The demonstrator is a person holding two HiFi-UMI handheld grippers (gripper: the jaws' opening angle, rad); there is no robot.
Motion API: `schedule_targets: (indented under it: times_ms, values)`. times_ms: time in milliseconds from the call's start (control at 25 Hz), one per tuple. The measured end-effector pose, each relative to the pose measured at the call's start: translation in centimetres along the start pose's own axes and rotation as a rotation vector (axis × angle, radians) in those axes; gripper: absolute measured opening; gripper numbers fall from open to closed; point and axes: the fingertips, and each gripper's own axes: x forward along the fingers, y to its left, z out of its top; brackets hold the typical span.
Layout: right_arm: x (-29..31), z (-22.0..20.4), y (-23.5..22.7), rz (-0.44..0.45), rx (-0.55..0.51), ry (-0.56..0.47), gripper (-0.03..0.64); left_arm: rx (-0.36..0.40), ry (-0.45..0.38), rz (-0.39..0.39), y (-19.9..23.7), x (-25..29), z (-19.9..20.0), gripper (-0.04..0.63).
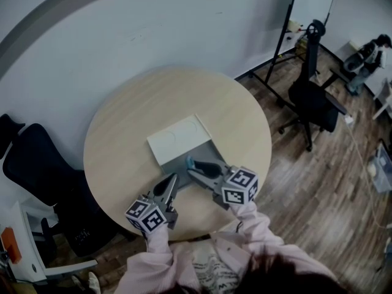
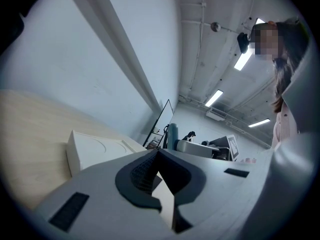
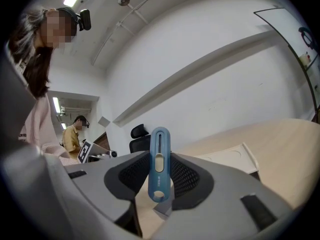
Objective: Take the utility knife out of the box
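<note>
Tabletop (image 1: 135, 121): round, pale wood.
Box (image 1: 180, 139): near the centre of the tabletop, open; its white lid panel faces up on the far side and the grey tray lies on the side nearer the person.
Utility knife (image 3: 159, 159): blue, standing upright between the pads of the right tongs, at the near edge of the grey tray.
Right tongs (image 3: 159, 180): clenched on the utility knife.
Left tongs (image 2: 158, 156): tips pressed together with nothing between them, just beside the tray's near-left edge.

most of the utility knife (image 1: 190, 162) behind the right claw (image 1: 195, 170), head view
</note>
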Motion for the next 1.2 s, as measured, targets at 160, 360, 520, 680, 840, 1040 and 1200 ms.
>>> schedule_targets:
  times_ms: [160, 360, 520, 680, 840, 1040, 1200]
  values:
    - [-0.3, 0.1, 0.3, 0.0, -0.031, -0.001, 0.139, 0.023, 0.016, -0.003, -0.4, 0.0, -0.3, -0.001]
    - [-0.6, 0.2, 0.4, 0.007, -0.039, -0.009, 0.138, 0.038, 0.017, -0.011, -0.6, 0.3, -0.2, 0.0]
    - [-0.7, 0.3, 0.6, 0.011, -0.044, -0.012, 0.138, 0.043, 0.021, -0.008, -0.6, 0.3, -0.2, 0.0]
    - [-0.9, 0.3, 0.5, 0.014, -0.044, -0.017, 0.138, 0.048, 0.018, -0.01, -0.7, 0.3, -0.1, 0.0]
    - [-1.0, 0.2, 0.4, 0.014, -0.046, -0.017, 0.138, 0.057, 0.018, -0.015, -0.8, 0.5, 0.0, 0.0]
    - [-1.0, 0.1, 0.3, 0.005, -0.046, -0.014, 0.138, 0.065, 0.022, -0.019, -0.9, 0.5, 0.0, 0.0]
    - [-1.1, -0.1, 0.3, 0.006, -0.044, -0.015, 0.138, 0.068, 0.017, -0.022, -1.0, 0.5, 0.2, 0.0]
